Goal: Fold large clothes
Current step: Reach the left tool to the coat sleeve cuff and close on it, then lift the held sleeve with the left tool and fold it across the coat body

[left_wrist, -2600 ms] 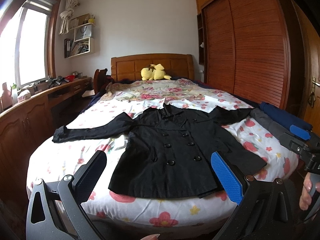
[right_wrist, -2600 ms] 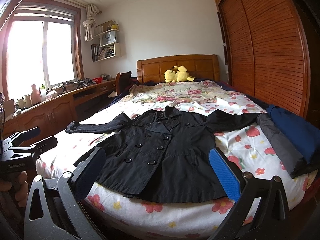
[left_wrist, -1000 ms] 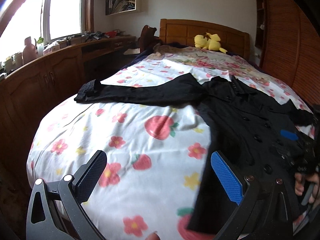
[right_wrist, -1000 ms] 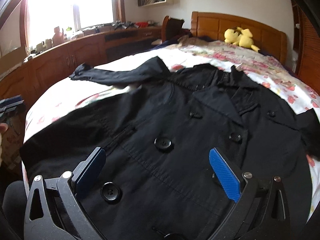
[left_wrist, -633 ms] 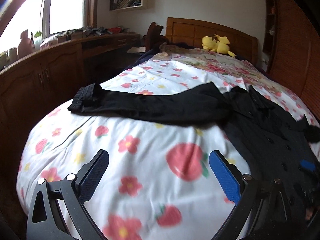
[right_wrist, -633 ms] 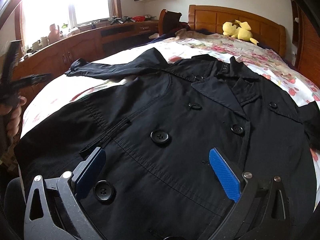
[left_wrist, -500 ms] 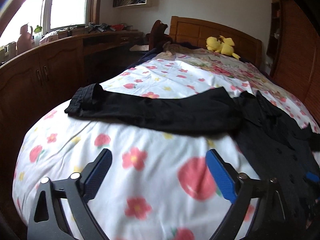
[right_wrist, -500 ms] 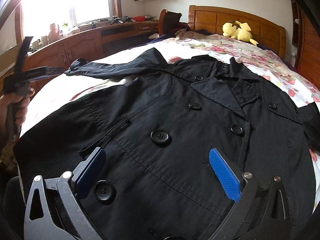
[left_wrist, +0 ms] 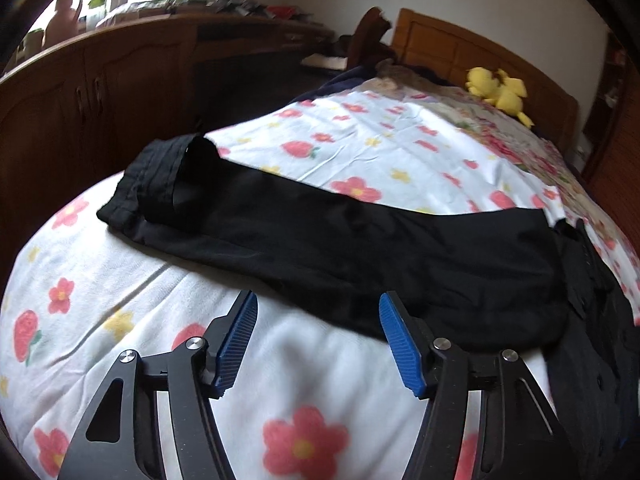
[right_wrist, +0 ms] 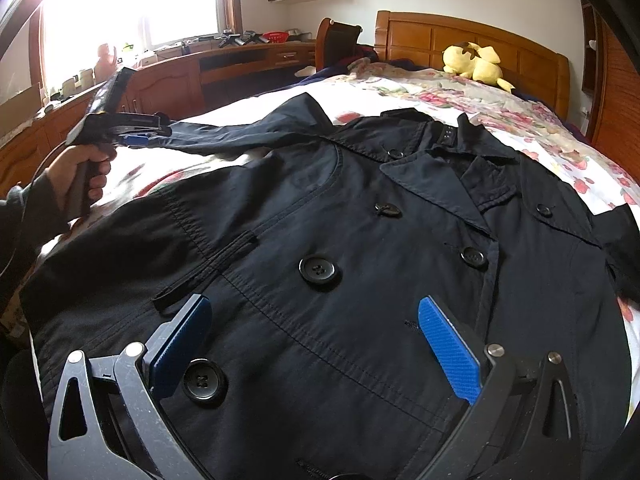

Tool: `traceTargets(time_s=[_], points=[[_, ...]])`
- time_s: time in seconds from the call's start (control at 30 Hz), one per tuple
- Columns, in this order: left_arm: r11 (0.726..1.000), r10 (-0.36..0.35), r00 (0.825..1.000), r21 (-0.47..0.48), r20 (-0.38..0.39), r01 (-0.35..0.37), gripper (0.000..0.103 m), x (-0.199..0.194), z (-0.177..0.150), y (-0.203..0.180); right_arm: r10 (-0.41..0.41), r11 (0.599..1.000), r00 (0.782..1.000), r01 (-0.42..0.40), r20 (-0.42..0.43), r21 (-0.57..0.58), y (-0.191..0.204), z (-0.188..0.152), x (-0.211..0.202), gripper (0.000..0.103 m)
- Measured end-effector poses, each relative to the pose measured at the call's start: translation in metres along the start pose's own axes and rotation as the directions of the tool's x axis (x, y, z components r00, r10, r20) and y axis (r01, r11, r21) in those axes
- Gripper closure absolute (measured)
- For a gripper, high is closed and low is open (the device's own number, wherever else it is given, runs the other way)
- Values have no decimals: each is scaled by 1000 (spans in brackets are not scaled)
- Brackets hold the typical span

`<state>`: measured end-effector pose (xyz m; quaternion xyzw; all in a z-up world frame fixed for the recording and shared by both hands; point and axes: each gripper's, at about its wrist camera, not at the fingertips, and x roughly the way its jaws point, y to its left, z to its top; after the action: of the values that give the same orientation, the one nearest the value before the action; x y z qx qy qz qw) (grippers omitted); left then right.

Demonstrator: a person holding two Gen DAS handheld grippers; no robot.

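Observation:
A black double-breasted coat point(right_wrist: 360, 248) lies front up on the floral bed. Its left sleeve point(left_wrist: 320, 236) stretches out to the left, with the cuff point(left_wrist: 160, 176) near the bed's edge. My left gripper point(left_wrist: 318, 320) is open, narrower than before, just above the near edge of the sleeve's middle. It also shows in the right wrist view point(right_wrist: 132, 132), held by a hand over the sleeve. My right gripper point(right_wrist: 314, 320) is open and low over the coat's front, between large buttons point(right_wrist: 318, 270).
The bed point(left_wrist: 120, 320) has a white sheet with red flowers. A wooden desk and cabinets point(left_wrist: 120, 80) run along the left. A wooden headboard point(right_wrist: 460, 44) with a yellow plush toy point(right_wrist: 476, 62) is at the far end. A wardrobe point(right_wrist: 616, 92) stands at the right.
My left gripper has moved forward and down to the sleeve and its jaws have narrowed. My right gripper has stayed low over the coat front.

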<state>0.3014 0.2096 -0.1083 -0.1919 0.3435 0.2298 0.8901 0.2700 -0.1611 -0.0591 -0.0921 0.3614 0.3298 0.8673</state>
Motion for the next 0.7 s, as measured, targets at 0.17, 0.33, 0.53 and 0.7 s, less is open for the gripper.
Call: traceTargets(time_s=[0.17,0.33,0.53,0.7], points=[[995,12,999,-100,-53,-17,46,23,13,16,-1,1000,1000,1,2,-2,0,0,0,0],[989,59,997,-132,-48,-65,77,44,34,28,-2,1000,1000,2,2,-3,0,-1,0,0],[993,101,994,-66,-27,-103,99,41,45,12,-9,1000,1000,9,10,-11,1,-1,-1,0],[994,103,993,25,58,-105,100,5,62,-28,-15,1000,1000,16,22,-16,3,-2,-4,0]])
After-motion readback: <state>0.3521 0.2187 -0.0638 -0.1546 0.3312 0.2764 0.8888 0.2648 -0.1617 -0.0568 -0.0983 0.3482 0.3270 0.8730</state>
